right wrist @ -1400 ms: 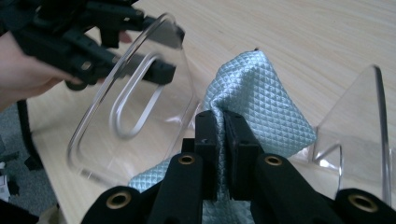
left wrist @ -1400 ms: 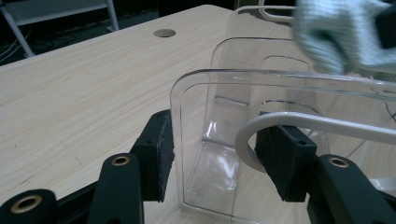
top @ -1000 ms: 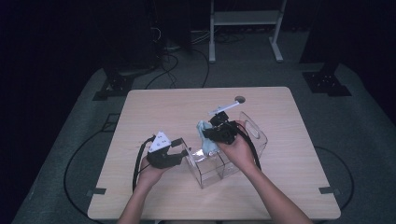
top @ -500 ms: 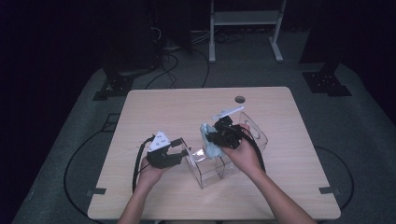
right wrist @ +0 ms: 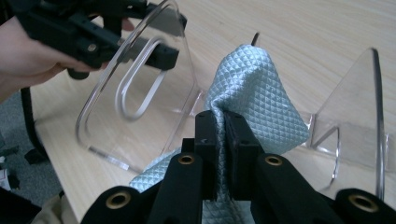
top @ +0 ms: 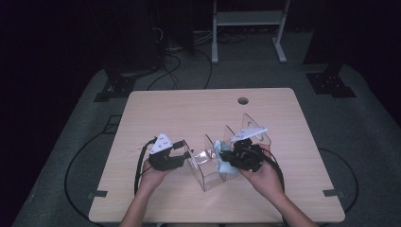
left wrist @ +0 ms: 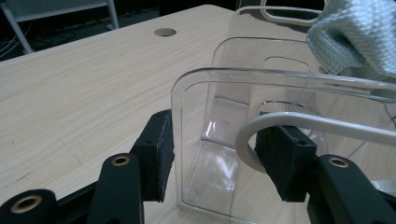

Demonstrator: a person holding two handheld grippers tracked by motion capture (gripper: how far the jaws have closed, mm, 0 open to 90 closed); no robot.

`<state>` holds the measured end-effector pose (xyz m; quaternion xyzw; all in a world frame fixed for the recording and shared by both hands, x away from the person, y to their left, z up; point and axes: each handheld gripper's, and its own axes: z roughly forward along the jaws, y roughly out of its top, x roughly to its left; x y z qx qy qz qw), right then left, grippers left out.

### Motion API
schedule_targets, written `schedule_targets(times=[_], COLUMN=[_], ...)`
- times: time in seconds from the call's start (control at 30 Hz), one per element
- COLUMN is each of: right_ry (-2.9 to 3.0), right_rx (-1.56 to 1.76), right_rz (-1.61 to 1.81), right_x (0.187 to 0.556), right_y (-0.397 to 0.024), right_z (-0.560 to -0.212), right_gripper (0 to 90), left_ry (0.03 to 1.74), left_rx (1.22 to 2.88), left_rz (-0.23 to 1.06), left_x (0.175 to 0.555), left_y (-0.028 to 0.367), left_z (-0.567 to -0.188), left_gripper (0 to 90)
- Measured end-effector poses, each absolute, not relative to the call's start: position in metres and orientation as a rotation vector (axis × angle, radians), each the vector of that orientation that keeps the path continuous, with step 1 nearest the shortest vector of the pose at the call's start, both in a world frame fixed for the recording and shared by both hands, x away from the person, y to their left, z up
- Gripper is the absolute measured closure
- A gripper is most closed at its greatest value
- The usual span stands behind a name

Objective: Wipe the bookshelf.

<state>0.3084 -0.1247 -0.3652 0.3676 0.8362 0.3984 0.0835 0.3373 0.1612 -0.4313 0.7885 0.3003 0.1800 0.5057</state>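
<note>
A clear plastic rack [top: 206,166] with upright dividers stands on the wooden table [top: 189,113]. My left gripper [left wrist: 219,156] is open, its jaws straddling the rack's end wall [left wrist: 280,79] and the white loop handle [left wrist: 299,122] on it. In the high view that left gripper [top: 187,155] sits at the rack's left end. My right gripper [right wrist: 224,126] is shut on a light blue quilted cloth [right wrist: 261,93], which hangs bunched between two dividers. From above, the right gripper [top: 232,158] is over the rack's right half, with the cloth [top: 221,160] beside it.
A round cable hole [top: 243,100] lies at the table's far side. Black cables [top: 85,156] loop on the grey floor to the left. A white metal stand [top: 246,19] is beyond the table. Bare tabletop extends behind and to both sides of the rack.
My right gripper has come down and toward the near edge with the cloth, lowering it between the dividers. The left gripper has stayed at the rack's end wall.
</note>
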Motion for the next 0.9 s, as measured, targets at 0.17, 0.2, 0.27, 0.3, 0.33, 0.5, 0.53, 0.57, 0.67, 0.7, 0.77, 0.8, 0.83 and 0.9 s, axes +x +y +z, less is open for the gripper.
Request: schedule_targets(times=[0.17, 0.2, 0.27, 0.3, 0.33, 0.5, 0.53, 0.57, 0.67, 0.7, 0.77, 0.8, 0.83, 0.9], right_ry=[2.487, 2.484, 2.482, 2.478, 2.477, 2.470, 2.471, 2.473, 2.484, 2.492, 2.500, 2.503, 2.507, 2.513], right_rx=[1.136, 1.140, 1.159, 1.159, 1.163, 1.216, 1.216, 1.221, 1.185, 1.171, 1.149, 1.133, 1.117, 1.108], right_rz=[1.189, 1.187, 1.171, 1.157, 1.139, 1.109, 1.104, 1.098, 1.083, 1.080, 1.084, 1.096, 1.113, 1.130], right_x=[0.334, 0.339, 0.351, 0.357, 0.364, 0.389, 0.393, 0.394, 0.387, 0.383, 0.372, 0.366, 0.358, 0.345], right_y=[-0.111, -0.109, -0.101, -0.096, -0.091, -0.075, -0.073, -0.073, -0.075, -0.078, -0.086, -0.091, -0.097, -0.106], right_z=[-0.363, -0.363, -0.362, -0.362, -0.361, -0.362, -0.362, -0.362, -0.360, -0.359, -0.358, -0.358, -0.358, -0.359], right_gripper=[84.1, 84.0, 84.1, 84.1, 84.0, 84.0, 84.0, 84.0, 84.1, 84.1, 84.2, 84.2, 84.2, 84.2], left_ry=[0.724, 0.723, 0.719, 0.719, 0.717, 0.714, 0.714, 0.713, 0.709, 0.718, 0.722, 0.717, 0.718, 0.722], left_rx=[1.903, 1.900, 1.901, 1.901, 1.903, 1.899, 1.899, 1.898, 1.902, 1.895, 1.892, 1.895, 1.896, 1.897], left_rz=[0.433, 0.434, 0.438, 0.437, 0.439, 0.441, 0.440, 0.440, 0.438, 0.430, 0.428, 0.431, 0.431, 0.427], left_x=[0.337, 0.337, 0.337, 0.337, 0.337, 0.337, 0.337, 0.337, 0.337, 0.337, 0.338, 0.338, 0.338, 0.338], left_y=[0.161, 0.161, 0.161, 0.161, 0.161, 0.161, 0.161, 0.161, 0.162, 0.162, 0.162, 0.162, 0.162, 0.162], left_z=[-0.431, -0.431, -0.431, -0.431, -0.431, -0.431, -0.431, -0.431, -0.431, -0.432, -0.432, -0.432, -0.432, -0.431], left_gripper=[47.2, 47.2, 47.2, 47.2, 47.2, 47.2, 47.1, 47.2, 47.2, 47.2, 47.3, 47.3, 47.3, 47.3])
